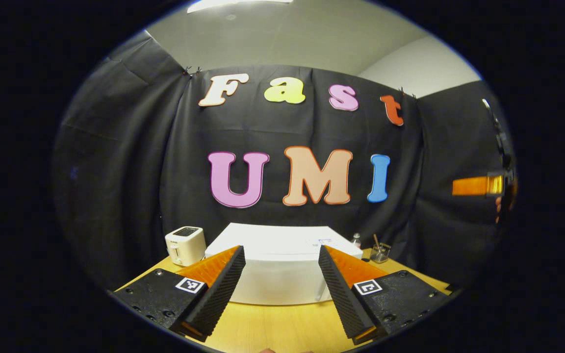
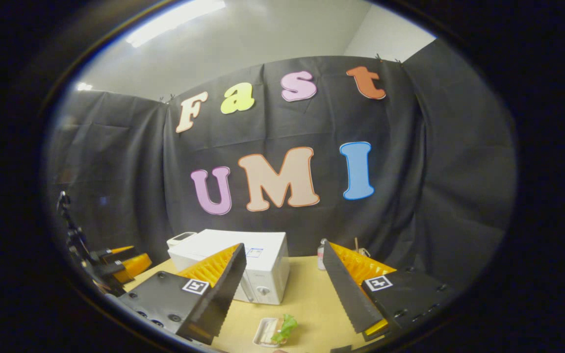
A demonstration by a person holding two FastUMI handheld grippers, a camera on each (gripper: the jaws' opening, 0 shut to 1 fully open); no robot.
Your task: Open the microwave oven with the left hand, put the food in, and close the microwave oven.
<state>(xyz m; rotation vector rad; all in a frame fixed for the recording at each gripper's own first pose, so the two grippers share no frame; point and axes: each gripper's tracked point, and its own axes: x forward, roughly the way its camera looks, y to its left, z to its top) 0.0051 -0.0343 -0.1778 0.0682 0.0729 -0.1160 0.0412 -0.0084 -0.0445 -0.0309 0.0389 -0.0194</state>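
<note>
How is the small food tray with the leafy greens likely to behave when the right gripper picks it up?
The food tray looks shallow and thin-walled, so it is probably light and may flex if squeezed. The leafy green lies loose on top and could slide off if the tray tilts. The right gripper is open above it, and a level grip on the rim seems safest.

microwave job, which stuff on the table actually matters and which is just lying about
For the job:
- microwave oven, door closed
- food, a small tray with green leaves, on the table in front of the oven
- left gripper, open
- right gripper, open

Lying about:
- toaster, left of the oven
- glass jar with a stick in it
- small bottle
</note>
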